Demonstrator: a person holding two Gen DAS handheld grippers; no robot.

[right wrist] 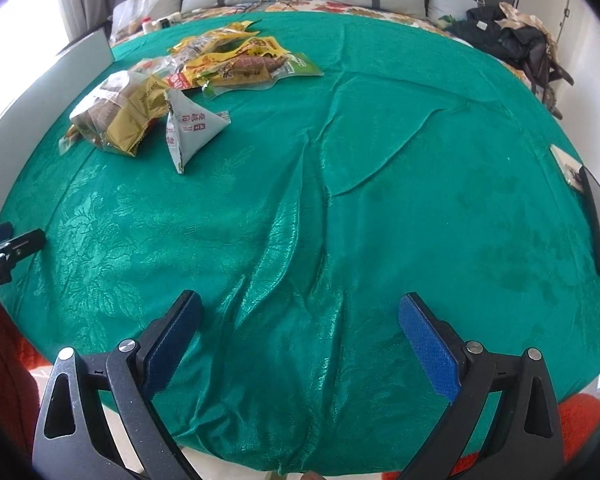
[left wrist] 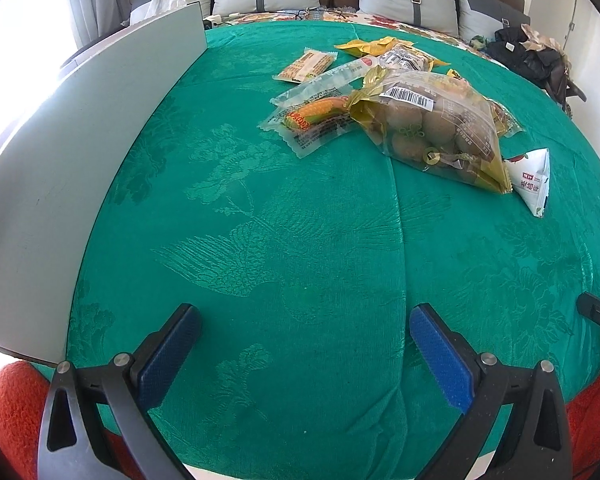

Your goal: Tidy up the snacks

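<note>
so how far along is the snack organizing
Nothing looks done: the snack packets lie in a loose heap on the green cloth. Nothing in hand either; the left tool and right tool are open and empty. All the sorting is left.

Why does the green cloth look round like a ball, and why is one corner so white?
Left wrist view: fisheye lens bulges the flat green patterned cloth; window glare whites out the top-left corner. Right wrist view: same bulge, shiny wrinkles, dark rounded edges.

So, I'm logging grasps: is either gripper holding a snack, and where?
Nothing is held: left gripper and right gripper are both open over the green cloth.
</note>
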